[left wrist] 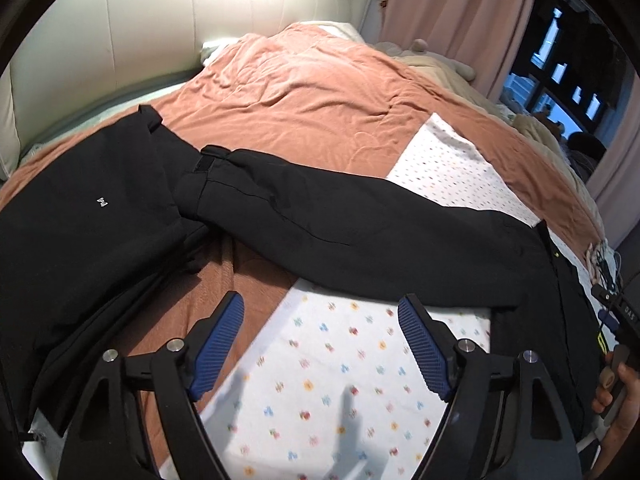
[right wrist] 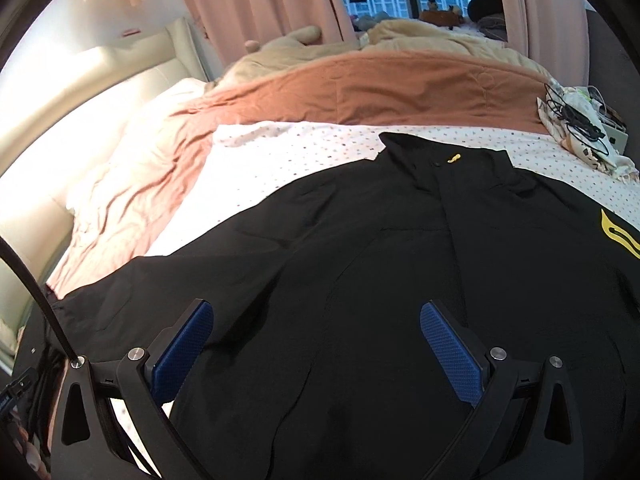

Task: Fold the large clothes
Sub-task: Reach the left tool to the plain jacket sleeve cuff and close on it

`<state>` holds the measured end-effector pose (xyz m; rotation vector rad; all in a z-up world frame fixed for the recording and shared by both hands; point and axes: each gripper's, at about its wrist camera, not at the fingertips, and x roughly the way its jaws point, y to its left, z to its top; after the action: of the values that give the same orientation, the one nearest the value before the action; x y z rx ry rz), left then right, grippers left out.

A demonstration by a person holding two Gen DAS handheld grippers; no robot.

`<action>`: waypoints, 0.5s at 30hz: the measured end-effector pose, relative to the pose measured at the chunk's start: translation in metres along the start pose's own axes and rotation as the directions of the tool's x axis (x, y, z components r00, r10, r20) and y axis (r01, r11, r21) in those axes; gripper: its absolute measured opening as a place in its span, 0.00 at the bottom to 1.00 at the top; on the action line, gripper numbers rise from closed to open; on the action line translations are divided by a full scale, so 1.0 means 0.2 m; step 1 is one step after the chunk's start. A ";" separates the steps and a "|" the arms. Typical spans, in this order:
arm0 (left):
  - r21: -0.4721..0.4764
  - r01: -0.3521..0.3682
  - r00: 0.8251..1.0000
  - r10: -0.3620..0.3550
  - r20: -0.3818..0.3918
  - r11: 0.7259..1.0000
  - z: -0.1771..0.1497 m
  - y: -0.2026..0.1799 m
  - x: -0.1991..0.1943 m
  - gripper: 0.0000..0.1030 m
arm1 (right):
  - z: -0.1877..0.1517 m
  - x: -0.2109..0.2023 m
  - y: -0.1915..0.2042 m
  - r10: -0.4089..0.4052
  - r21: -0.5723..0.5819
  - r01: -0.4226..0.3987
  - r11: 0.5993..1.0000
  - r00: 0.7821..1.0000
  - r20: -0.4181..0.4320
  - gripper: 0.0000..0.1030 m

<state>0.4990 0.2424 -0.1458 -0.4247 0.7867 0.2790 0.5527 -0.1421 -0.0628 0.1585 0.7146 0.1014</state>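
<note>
Landmark: a black jacket (right wrist: pixel 400 280) spread flat on a bed (left wrist: pixel 312 92), over a dotted white sheet (left wrist: pixel 320 368) and an orange blanket (left wrist: pixel 320 92).
Sleeve: one black sleeve (left wrist: pixel 360 224) lies stretched across the bed, its cuff beside a second black garment (left wrist: pixel 92 200).
Left gripper (left wrist: pixel 321 316): jaws apart, nothing between them, hovering just short of the sleeve.
Right gripper (right wrist: pixel 316 324): jaws wide, empty, above the jacket's front.
Collar: on the jacket's far edge, a yellow zip pull (right wrist: pixel 454 158).

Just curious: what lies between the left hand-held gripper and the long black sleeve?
Only bare white bedsheet with small coloured dots, in the left wrist view; the open left hand-held gripper stands just short of the black jacket sleeve.
</note>
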 end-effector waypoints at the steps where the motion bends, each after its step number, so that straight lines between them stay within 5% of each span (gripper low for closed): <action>1: -0.015 -0.003 1.000 0.003 -0.012 1.000 0.02 0.02 0.05 0.78 | 0.02 0.02 0.02 -0.008 0.001 0.008 1.000 1.000 -0.007 1.00; 10: -0.080 -0.065 0.993 0.056 -0.101 0.995 0.14 0.11 0.41 0.71 | 0.17 0.43 0.17 -0.024 -0.002 0.024 1.000 0.997 -0.077 1.00; 13: -0.085 -0.114 0.986 0.103 -0.129 0.990 0.16 0.14 0.52 0.65 | 0.17 0.55 0.21 -0.067 -0.040 0.063 0.997 0.993 -0.094 1.00; 15: -0.080 -0.133 0.984 0.121 -0.132 0.988 0.16 0.15 0.56 0.50 | 0.15 0.66 0.23 -0.097 -0.060 0.090 0.994 0.986 -0.137 1.00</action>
<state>0.5838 0.2936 -0.2157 -0.4799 0.9300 0.4102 0.6705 -0.0811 -0.1165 0.0669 0.8575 0.0422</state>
